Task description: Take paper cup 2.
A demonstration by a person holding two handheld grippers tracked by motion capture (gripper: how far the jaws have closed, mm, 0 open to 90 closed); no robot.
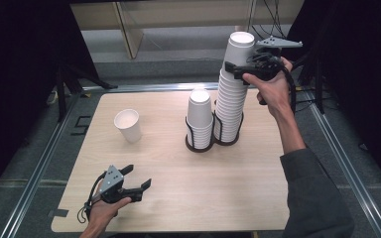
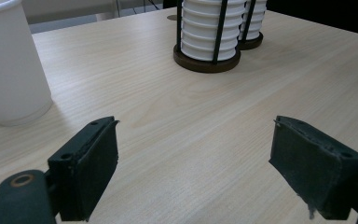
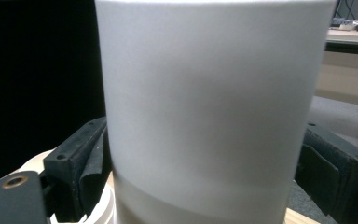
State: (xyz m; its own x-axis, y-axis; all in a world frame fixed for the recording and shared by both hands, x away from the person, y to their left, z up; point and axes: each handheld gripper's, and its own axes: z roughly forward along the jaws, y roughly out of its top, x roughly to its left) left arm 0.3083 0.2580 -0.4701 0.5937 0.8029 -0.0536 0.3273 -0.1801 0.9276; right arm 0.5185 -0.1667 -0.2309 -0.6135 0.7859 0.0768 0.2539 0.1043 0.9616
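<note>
Two stacks of white paper cups stand in a black wire holder (image 1: 187, 130) at mid-table: a short stack (image 1: 200, 119) and a tall stack (image 1: 229, 106). My right gripper (image 1: 239, 65) is up at the top of the tall stack, its jaws on either side of the top cup (image 1: 241, 43), pressing on its wall. In the right gripper view the top cup (image 3: 209, 102) sits between both pads (image 3: 91, 163). A single cup (image 1: 128, 125) stands upright at the left. My left gripper (image 1: 139, 176) rests near the front left edge, open and empty; the single cup (image 2: 9, 65) is to its left.
The light wooden table (image 1: 178, 198) has metal rails along its sides. Wooden furniture and dangling cables lie beyond the far edge. The holder (image 2: 207, 63) stands ahead of the left gripper.
</note>
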